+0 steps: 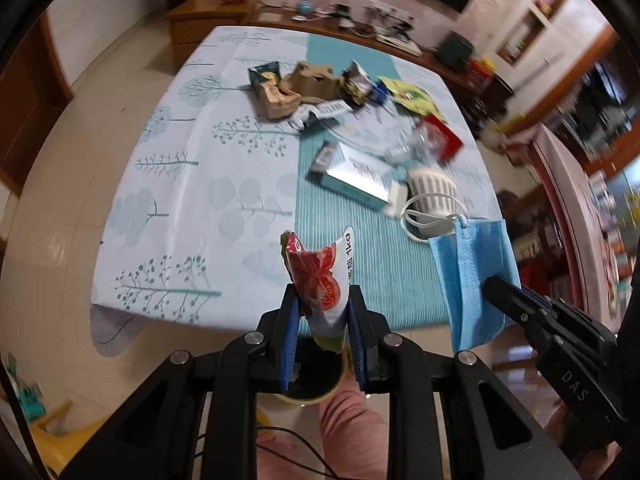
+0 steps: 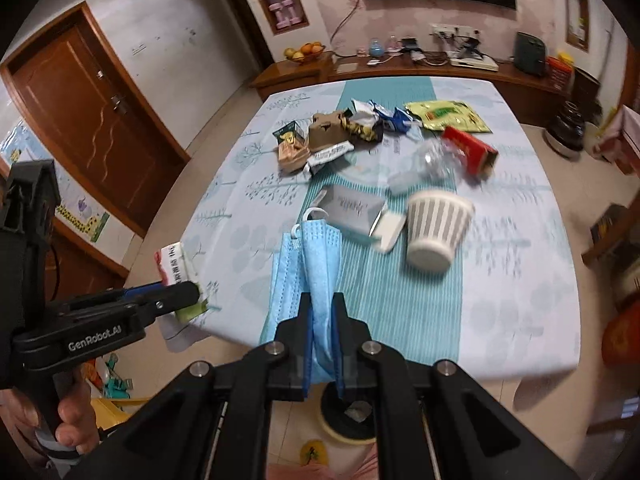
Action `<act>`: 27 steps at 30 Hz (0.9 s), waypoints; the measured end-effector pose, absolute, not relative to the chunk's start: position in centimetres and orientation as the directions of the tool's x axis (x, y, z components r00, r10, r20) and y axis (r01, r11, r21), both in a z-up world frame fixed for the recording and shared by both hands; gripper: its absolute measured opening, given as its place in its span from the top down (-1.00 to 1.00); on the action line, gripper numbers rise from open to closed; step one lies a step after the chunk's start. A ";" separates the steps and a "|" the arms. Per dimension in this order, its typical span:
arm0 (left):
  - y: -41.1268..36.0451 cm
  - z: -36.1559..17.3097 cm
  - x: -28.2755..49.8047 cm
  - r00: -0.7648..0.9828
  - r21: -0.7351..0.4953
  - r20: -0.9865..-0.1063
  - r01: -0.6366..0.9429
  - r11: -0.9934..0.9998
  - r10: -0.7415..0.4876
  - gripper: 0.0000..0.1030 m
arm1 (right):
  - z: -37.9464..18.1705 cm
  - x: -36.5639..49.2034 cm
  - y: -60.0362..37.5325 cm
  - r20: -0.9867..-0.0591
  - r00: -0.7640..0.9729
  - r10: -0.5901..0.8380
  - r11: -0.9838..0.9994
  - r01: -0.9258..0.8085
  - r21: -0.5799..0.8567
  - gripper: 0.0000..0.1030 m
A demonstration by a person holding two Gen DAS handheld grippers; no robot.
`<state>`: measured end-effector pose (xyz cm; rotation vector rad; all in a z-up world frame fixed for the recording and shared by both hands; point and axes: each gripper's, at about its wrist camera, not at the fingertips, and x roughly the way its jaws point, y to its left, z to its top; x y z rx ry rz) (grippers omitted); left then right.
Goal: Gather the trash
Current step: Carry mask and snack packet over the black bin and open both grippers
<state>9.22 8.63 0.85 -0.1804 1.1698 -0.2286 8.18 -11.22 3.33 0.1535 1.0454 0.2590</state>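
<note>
My left gripper (image 1: 322, 300) is shut on a crumpled white wrapper (image 1: 320, 276) printed with red tomatoes, held beyond the table's near edge. Off to its right, my right gripper (image 2: 322, 300) is shut on a folded blue face mask (image 2: 316, 256) that hangs from its pads. Directly below both grippers stands a round bin (image 2: 344, 438) with a yellow rim and a black liner. From the right wrist view the left gripper (image 2: 188, 290) and its wrapper (image 2: 176, 264) show at the left. More trash lies on the table: a striped paper cup (image 2: 438, 228), a grey-teal box (image 2: 352, 208), a red box (image 2: 470, 150) and a crushed clear bottle (image 2: 432, 162).
The table (image 2: 520, 280) wears a pale cloth with tree prints and a teal striped runner. A heap of wrappers and brown cardboard (image 2: 328, 132) sits at its far middle. A wooden sideboard (image 2: 400, 72) lines the back wall, a brown door (image 2: 92, 120) stands left. A pink-clad leg (image 1: 352, 432) is beneath.
</note>
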 end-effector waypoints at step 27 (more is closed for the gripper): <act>4.0 -11.5 -1.1 0.232 -0.179 -0.944 0.243 0.953 -0.236 0.58 | -8.1 -4.7 -11.4 -0.908 0.353 0.226 0.962 0.064 0.265 0.84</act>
